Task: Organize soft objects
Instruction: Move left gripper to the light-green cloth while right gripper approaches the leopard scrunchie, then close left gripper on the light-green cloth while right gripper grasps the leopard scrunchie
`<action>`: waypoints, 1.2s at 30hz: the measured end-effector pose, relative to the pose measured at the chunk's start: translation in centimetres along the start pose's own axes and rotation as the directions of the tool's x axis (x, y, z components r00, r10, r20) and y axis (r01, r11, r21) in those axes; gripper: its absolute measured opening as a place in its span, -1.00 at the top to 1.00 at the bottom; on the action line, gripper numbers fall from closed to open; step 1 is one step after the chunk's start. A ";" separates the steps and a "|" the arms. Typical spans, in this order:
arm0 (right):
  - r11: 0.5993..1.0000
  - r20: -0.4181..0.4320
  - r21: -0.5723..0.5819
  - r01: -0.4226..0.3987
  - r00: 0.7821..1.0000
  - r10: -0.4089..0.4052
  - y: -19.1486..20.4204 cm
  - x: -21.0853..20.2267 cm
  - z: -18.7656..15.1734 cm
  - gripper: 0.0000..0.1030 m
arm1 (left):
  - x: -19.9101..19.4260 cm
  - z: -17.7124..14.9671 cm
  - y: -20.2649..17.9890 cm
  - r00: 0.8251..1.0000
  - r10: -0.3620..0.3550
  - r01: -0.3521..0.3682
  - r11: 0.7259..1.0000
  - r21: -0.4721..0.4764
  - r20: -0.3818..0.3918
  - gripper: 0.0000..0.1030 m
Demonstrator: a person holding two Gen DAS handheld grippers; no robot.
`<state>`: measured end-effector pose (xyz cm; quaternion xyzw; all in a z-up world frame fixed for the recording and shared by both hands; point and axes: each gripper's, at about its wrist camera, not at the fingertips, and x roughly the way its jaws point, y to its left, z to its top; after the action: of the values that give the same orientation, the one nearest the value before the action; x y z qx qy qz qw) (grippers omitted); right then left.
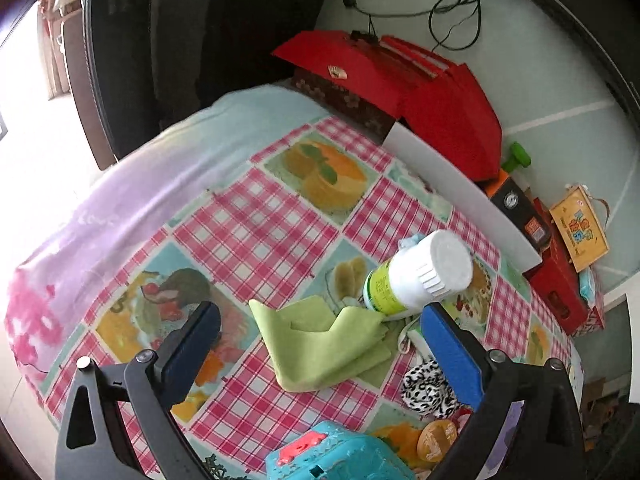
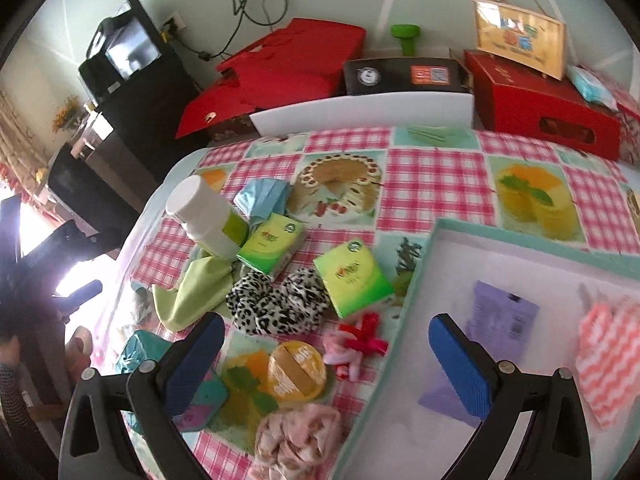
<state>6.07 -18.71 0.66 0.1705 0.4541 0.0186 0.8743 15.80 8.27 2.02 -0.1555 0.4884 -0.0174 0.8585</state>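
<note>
A folded green cloth [image 1: 324, 344] lies on the checked tablecloth, right in front of my open, empty left gripper [image 1: 320, 332]; it also shows in the right wrist view [image 2: 192, 292]. A leopard-print scrunchie [image 2: 276, 300] lies beside it, also seen by the left gripper's right finger [image 1: 428, 388]. My right gripper [image 2: 324, 340] is open and empty above a pink-red hair bow [image 2: 356, 346] and a pink fluffy scrunchie [image 2: 300, 436]. A white tray [image 2: 424, 264] at the right holds a purple cloth [image 2: 496, 320] and a coral zigzag cloth [image 2: 612, 364].
A white bottle [image 1: 420, 276] leans on the green cloth. Two green tissue packs [image 2: 352, 276], a blue mask [image 2: 262, 196], a yellow tin [image 2: 296, 368] and a teal toy [image 1: 336, 456] lie around. Red boxes [image 2: 544, 100] and a white board [image 2: 360, 114] line the far edge.
</note>
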 end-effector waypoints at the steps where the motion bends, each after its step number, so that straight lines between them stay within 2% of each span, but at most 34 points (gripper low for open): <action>1: 1.000 -0.004 -0.008 -0.008 1.000 0.008 0.3 0.3 0.0 -1.00 | 0.2 0.0 0.1 1.000 0.004 -0.004 1.000 0.006 -0.004 -0.94; 4: 0.999 -0.019 -0.049 -0.011 1.000 0.010 1.5 1.5 -0.1 -1.00 | 0.7 0.2 0.8 0.999 0.026 -0.025 1.000 0.018 -0.026 -0.94; 15: 0.987 -0.070 -0.158 0.008 0.997 -0.019 3.7 4.8 -1.0 -1.00 | 3.2 0.5 3.4 0.986 0.013 -0.013 1.000 0.002 -0.163 -0.94; 21: 0.985 -0.088 -0.175 0.000 0.996 -0.016 4.2 6.1 -1.2 -0.99 | 5.4 0.1 4.3 0.969 -0.068 0.054 0.996 -0.067 -0.236 -0.94; 23: 0.985 -0.097 -0.173 0.004 0.995 -0.021 4.1 6.6 -1.4 -0.93 | 5.9 -0.1 4.5 0.965 -0.072 0.056 0.996 -0.070 -0.253 -0.94; 25: 0.985 -0.106 -0.173 -0.007 0.994 -0.011 4.2 6.9 -1.4 -0.78 | 6.5 -0.3 4.4 0.957 -0.069 0.056 0.997 -0.053 -0.282 -0.94; 29: 0.987 -0.108 -0.161 -0.004 0.994 -0.013 4.1 7.4 -1.1 -0.71 | 7.6 -0.6 3.9 0.946 -0.058 0.055 0.998 -0.017 -0.319 -0.93; 33: 0.989 -0.123 -0.151 -0.007 0.992 -0.011 3.9 8.0 -0.9 -0.53 | 8.0 -1.0 3.3 0.943 -0.057 0.068 0.997 0.022 -0.329 -0.93; 35: 0.990 -0.130 -0.144 -0.010 0.991 -0.009 3.8 8.2 -0.9 -0.52 | 8.3 -1.1 2.8 0.942 -0.053 0.070 0.997 0.038 -0.331 -0.91; 36: 0.990 -0.133 -0.143 -0.011 0.991 -0.008 3.7 8.4 -0.9 -0.49 | 8.3 -1.1 2.6 0.942 -0.054 0.073 0.996 0.046 -0.331 -0.83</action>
<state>10.74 -13.42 -5.23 0.1056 0.5087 0.0632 0.8521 18.88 8.99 -6.18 -0.1411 0.6192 -0.0848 0.7678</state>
